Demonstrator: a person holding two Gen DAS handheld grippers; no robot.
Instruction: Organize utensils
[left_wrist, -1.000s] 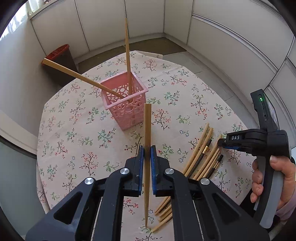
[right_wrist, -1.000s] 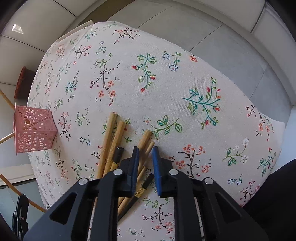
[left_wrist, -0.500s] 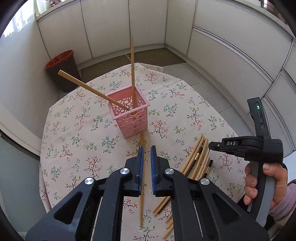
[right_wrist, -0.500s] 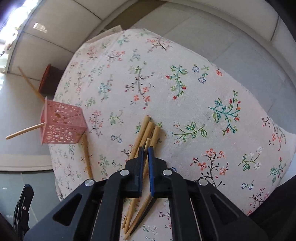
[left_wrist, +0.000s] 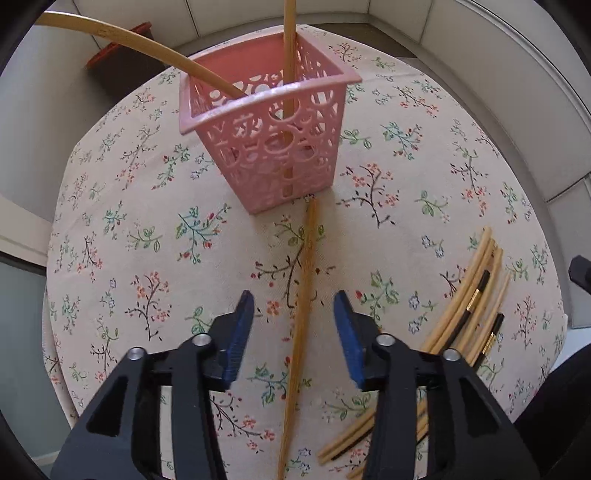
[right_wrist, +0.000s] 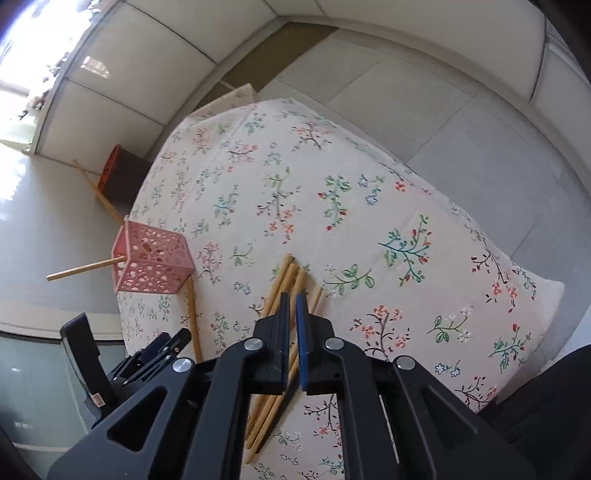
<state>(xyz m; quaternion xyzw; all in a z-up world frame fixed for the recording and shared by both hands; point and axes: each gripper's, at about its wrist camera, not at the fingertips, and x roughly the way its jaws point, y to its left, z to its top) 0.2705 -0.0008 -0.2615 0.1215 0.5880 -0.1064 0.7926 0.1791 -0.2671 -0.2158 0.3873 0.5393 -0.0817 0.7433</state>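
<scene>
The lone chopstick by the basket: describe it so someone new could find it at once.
Start at the pink basket on the floral tablecloth. One bamboo chopstick lies flat on the cloth, its far tip at the basket's foot, running back between the opening left tool's jaws. It lies alone, unlike the pile to the right or the two standing in the basket.

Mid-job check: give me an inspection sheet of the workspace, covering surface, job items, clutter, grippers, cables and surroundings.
Surface: floral tablecloth covering the table.
Job's things: pink basket upright, two chopsticks inside; loose chopstick flat on the cloth, tip at the basket's base; chopstick pile to the right.
Clutter: nothing seen.
Grippers: left gripper jaws opening, astride the loose chopstick, not touching it; right gripper shut, above the pile; whether it holds one is unclear.
Cables: nothing seen.
Surroundings: red-rimmed bin on the floor, white panelled walls.
</scene>
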